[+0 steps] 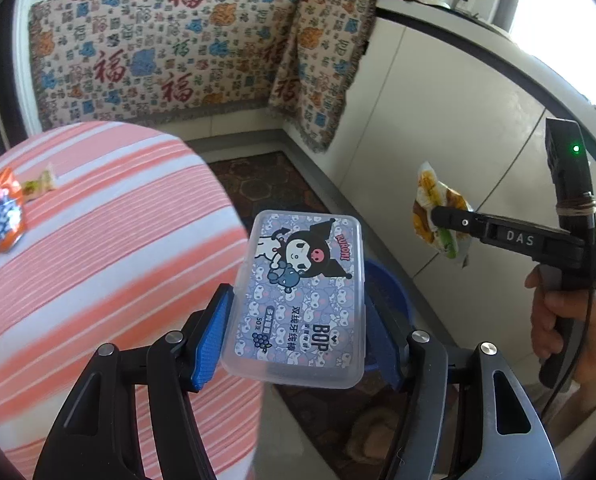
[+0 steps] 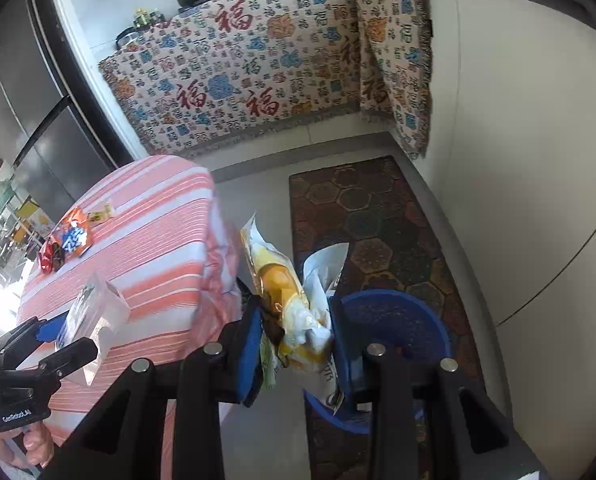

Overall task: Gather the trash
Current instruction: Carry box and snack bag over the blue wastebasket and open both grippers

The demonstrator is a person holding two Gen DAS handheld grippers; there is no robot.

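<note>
Trash: your left gripper (image 1: pixel 298 340) jaws pinch a plastic box (image 1: pixel 300 296), right gripper (image 2: pixel 294 344) jaws pinch a yellow wrapper (image 2: pixel 286 292); blue bin (image 2: pixel 398 320) below, more wrappers (image 2: pixel 74 236) on the striped bench (image 2: pixel 158 248).

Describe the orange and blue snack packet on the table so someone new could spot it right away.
Find the round table with the pink-and-white striped cloth. Near its far edge lies a small cluster of wrappers; the orange and blue snack packet is the biggest of them, between a small pale wrapper and a red and black wrapper.
</note>
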